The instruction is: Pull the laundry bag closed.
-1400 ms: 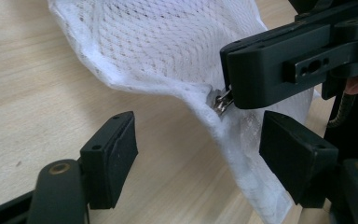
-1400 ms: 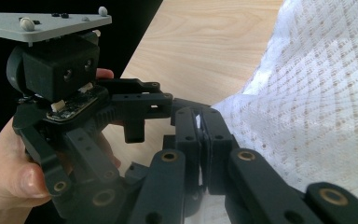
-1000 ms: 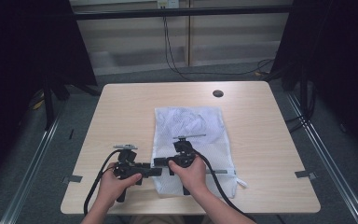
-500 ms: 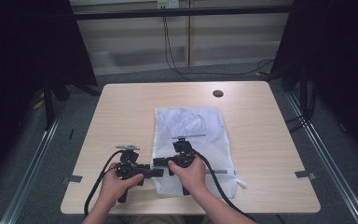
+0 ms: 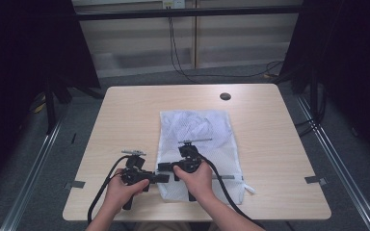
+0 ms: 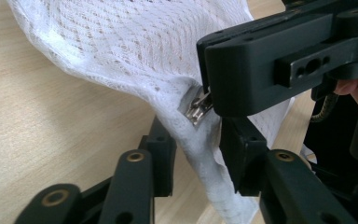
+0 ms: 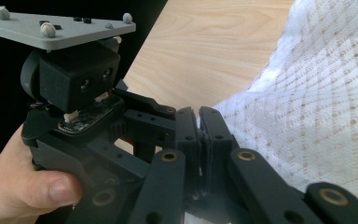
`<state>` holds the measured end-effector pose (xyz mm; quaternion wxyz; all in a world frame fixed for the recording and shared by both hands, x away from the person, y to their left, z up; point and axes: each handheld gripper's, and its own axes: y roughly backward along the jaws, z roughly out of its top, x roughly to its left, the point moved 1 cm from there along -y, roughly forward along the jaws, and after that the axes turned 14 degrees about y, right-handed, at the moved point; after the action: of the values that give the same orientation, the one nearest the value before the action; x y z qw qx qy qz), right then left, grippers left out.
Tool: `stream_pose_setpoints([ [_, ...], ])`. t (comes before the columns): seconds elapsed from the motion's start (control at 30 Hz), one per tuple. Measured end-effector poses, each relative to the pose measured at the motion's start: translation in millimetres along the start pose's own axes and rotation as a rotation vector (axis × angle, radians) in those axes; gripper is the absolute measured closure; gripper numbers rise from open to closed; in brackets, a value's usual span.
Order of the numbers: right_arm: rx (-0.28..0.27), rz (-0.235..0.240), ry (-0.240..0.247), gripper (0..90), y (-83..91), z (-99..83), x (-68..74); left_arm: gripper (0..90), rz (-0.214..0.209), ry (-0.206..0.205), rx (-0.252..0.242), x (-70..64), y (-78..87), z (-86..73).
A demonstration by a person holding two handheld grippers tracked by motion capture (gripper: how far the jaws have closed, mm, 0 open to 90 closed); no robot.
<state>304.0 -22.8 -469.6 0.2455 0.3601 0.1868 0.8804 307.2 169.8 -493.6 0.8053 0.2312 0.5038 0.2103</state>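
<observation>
A white mesh laundry bag (image 5: 196, 149) lies flat near the middle of the light wooden worktop (image 5: 125, 115), its long side running away from the person and its zipped end toward the near edge. Both hands work at the bag's near left corner. In the left gripper view the metal zipper pull (image 6: 196, 106) sits at the corner of the mesh, and the right gripper (image 6: 214, 100) comes in from the right with its fingers pressed together on that pull. The right gripper view agrees: its two fingers meet flat with no gap. The left gripper (image 5: 166, 177) has its fingers on either side of the bag's edge just below the pull; they seem to pinch the mesh, though the fabric hides the contact and I cannot tell for sure.

My judgement is that the unzipping is at its very start: the pull is caught and the corner braced, but the zip still looks shut along the near end, so the whole run toward the bag's right corner (image 5: 248, 188) remains.

Room is good. The near end lies close to the worktop's front edge, yet the path rightward along it is bare wood, and only a small dark grommet (image 5: 225, 96) sits far off at the back.
</observation>
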Motion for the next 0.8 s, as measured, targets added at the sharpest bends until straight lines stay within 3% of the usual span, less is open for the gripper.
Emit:
stream_pose_setpoints([
  [0.33, -0.002, 0.005, 0.003, 87.6, 1.3, 0.6, -0.7, 84.5, -0.016, 0.047, -0.002, 1.9, 4.4, 0.5],
  [0.8, -0.003, 0.019, 0.007, 87.7, 3.0, 0.6, -0.3, 87.4, -0.010, 0.087, 0.004, 1.3, 7.8, 0.6],
])
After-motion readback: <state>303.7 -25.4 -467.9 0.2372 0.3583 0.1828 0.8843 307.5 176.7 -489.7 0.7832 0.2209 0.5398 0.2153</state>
